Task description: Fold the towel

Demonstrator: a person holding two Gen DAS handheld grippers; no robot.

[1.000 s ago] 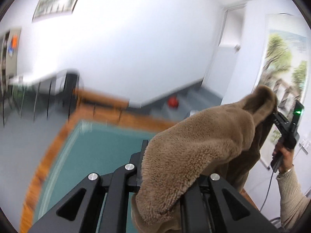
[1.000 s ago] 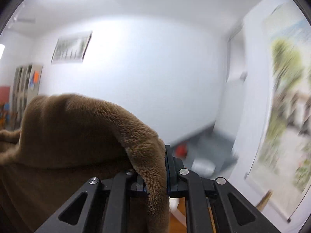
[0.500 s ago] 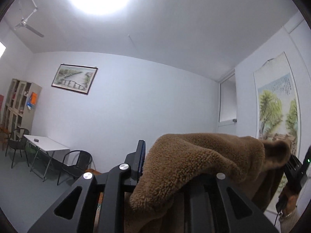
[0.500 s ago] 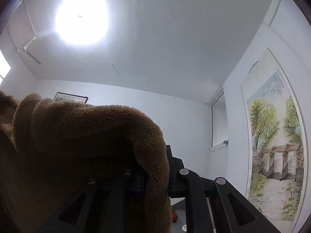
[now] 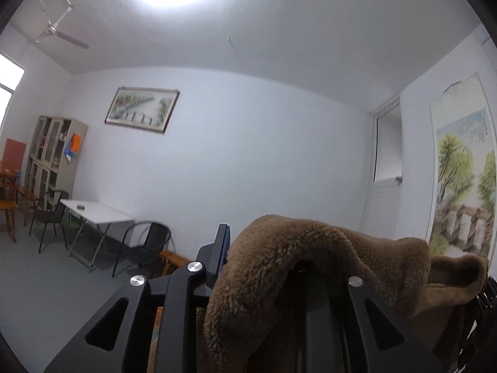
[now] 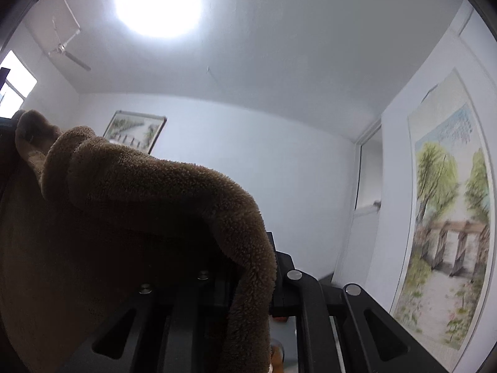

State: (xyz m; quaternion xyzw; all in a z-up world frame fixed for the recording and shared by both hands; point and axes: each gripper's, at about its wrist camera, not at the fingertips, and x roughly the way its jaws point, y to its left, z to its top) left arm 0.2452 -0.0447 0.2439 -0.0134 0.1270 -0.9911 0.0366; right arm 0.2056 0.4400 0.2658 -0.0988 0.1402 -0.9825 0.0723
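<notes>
Aloft, brown towel (image 5: 310, 248) strung sideways between left hand-held gripper (image 5: 257, 267), jaws opening, and clamped right hand-held gripper (image 6: 257, 267).

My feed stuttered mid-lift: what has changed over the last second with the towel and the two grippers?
Both views swung up from the teal table to the wall and ceiling, lifting the fluffy brown towel. The left gripper is opening: a gap shows beside its left finger, and the towel now drapes over the right one. Unchanged: the right gripper stays clamped on the towel's edge.

brown towel (image 5: 279, 267) draped over left claw (image 5: 264, 267), opening
</notes>
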